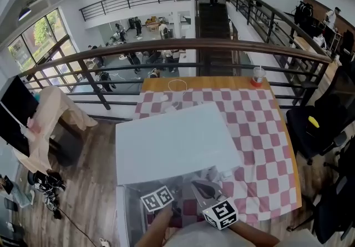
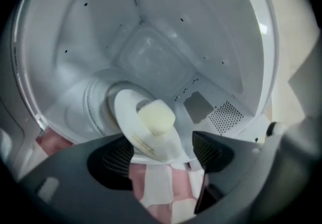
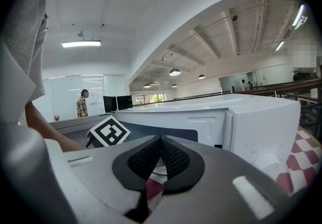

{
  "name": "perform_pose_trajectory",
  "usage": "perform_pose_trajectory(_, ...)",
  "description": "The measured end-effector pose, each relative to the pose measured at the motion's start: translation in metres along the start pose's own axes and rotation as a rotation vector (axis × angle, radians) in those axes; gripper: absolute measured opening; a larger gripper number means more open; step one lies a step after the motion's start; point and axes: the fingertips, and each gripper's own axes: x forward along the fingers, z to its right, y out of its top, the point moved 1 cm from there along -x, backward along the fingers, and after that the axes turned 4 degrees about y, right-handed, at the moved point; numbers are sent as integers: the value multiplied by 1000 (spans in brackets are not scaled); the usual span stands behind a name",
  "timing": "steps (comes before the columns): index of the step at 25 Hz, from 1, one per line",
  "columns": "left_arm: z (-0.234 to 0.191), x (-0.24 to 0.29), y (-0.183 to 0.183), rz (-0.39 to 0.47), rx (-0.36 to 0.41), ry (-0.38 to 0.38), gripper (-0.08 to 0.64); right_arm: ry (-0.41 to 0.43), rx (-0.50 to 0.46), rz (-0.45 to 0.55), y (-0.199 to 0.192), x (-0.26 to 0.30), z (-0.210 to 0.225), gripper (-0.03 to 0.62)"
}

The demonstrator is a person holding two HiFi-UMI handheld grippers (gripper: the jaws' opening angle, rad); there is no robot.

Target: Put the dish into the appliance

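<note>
Microwave [image 1: 177, 140]: white, on checked cloth [image 1: 260, 129].
Dish [image 2: 132, 117]: white, inside microwave, low near the opening.
In dish: pale yellow block [image 2: 157, 116].
Left gripper [image 2: 163, 156]: released, jaws wide, at microwave mouth, dish just ahead between them.
Right gripper [image 3: 160, 160]: clenched, empty, just outside microwave front.
Print: faint gold marks on dish rim, unreadable; black-white squares on marker cube [image 1: 157, 198].

One white appliance [image 1: 172, 140], one dish [image 2: 146, 135], one pale block [image 2: 157, 116] on the dish. Two grippers: left hand-held gripper [image 2: 166, 155], right hand-held gripper [image 3: 160, 156], with two marker cubes [image 1: 158, 198], one each. One checked cloth [image 1: 260, 129] on the surface [image 1: 211, 82], one cup [image 1: 256, 76], one white ring [image 1: 176, 85]; figures beyond the railing [image 1: 166, 49] too small to count
</note>
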Motion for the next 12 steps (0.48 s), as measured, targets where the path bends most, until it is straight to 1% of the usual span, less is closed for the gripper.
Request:
perform_pose_trajectory(3,0,1,-5,-36,151,43,370,3,-2,0,0,1,0,-2)
perform_pose_trajectory(7,-2,2,-11,-71,275,92,370,2,-5,0,0,1,-1,-2)
perform_pose_trajectory(10,-3,3,-18,-128,380,143,368,4,-9,-4,-1,0,-2,-2)
perform_pose_trajectory(12,-3,3,-21,-159,420,170,368,3,-14,-5,-1,0,-2,-2)
